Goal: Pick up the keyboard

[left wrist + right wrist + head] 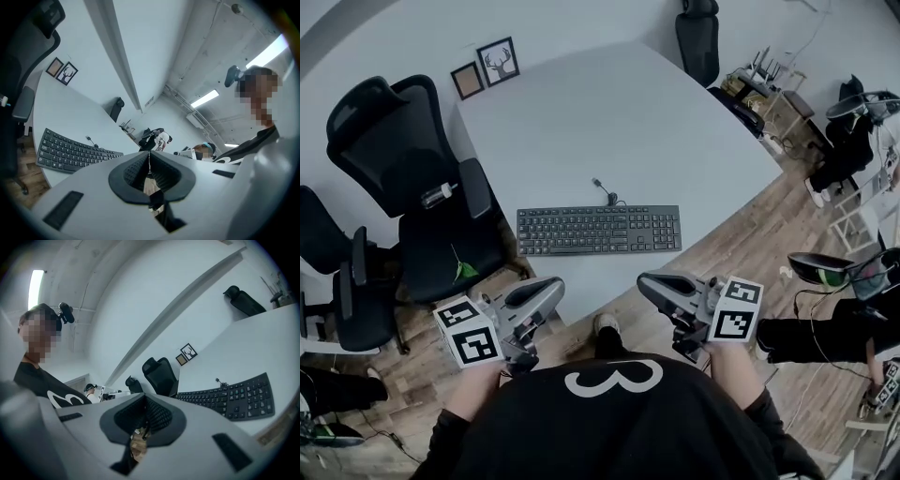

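The keyboard (pixel 599 230) lies flat on the white tabletop (pixel 609 122), close to the edge nearest me, with its long axis running side to side across my front. Its cable (pixel 605 192) leaves from the far long side, so the near long side and both short ends are free.

I hold both tools on the keyboard's near side, apart from it. My left gripper (pixel 551 287) sits toward the keyboard's left end and my right gripper (pixel 649 281) toward its right end. The two tips slant inward at each other rather than at the keyboard. Neither hand looks clearly nearer; each seems about as far from its own end.

In the left gripper view the fingers (pixel 136 171) are pressed together with nothing between them, and the keyboard (pixel 70 152) shows off to their left. In the right gripper view the fingers (pixel 157 416) are likewise closed and empty, with the keyboard (pixel 229 397) off to their right.

I judge that I must spread the fingers and swing each tip outward toward a short end before I can grip anything.
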Demonstrator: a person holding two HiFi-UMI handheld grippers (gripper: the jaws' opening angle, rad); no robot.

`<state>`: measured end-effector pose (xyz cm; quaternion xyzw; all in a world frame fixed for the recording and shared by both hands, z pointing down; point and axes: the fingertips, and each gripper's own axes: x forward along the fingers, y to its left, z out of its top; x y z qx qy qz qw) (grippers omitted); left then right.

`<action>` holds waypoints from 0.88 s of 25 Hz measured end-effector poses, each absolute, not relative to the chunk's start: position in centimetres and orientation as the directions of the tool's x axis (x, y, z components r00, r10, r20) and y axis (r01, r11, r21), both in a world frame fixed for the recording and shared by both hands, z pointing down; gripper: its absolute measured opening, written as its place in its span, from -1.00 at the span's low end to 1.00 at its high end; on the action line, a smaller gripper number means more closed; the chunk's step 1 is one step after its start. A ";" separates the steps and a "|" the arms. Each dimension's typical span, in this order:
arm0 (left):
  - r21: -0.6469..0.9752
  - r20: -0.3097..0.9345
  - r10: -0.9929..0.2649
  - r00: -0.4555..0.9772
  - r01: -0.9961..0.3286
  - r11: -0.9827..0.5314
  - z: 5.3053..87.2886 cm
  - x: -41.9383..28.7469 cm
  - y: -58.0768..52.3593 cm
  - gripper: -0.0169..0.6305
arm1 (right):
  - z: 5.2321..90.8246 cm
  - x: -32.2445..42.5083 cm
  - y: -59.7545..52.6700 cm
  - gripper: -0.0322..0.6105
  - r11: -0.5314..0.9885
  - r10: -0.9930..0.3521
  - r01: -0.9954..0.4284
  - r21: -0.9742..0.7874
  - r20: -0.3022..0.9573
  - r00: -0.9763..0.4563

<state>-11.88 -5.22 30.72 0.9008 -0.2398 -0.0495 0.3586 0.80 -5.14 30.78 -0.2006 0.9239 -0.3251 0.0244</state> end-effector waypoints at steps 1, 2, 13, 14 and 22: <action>0.670 0.085 -0.469 0.879 -0.399 -0.626 30.9 -11.7 -5.9 -0.90 | 31.0 0.9 -5.8 -0.87 0.706 -0.379 -0.352 -0.614 0.092 -0.921; 0.669 0.089 -0.472 0.877 -0.403 -0.624 31.1 -11.7 -6.5 -0.90 | 31.3 1.0 -6.4 -0.87 0.704 -0.374 -0.352 -0.618 0.099 -0.922; 0.689 0.151 -0.536 0.830 -0.478 -0.545 34.2 -12.8 -12.1 -0.90 | 34.7 2.6 -11.3 -0.87 0.664 -0.355 -0.354 -0.659 0.138 -0.925; 0.688 0.160 -0.539 0.827 -0.485 -0.539 34.5 -12.9 -12.3 -0.90 | 35.0 2.7 -11.6 -0.87 0.659 -0.356 -0.353 -0.664 0.138 -0.924; 0.700 0.223 -0.538 0.813 -0.518 -0.491 37.2 -13.5 -14.0 -0.89 | 37.3 4.7 -13.8 -0.87 0.622 -0.391 -0.392 -0.678 0.165 -0.906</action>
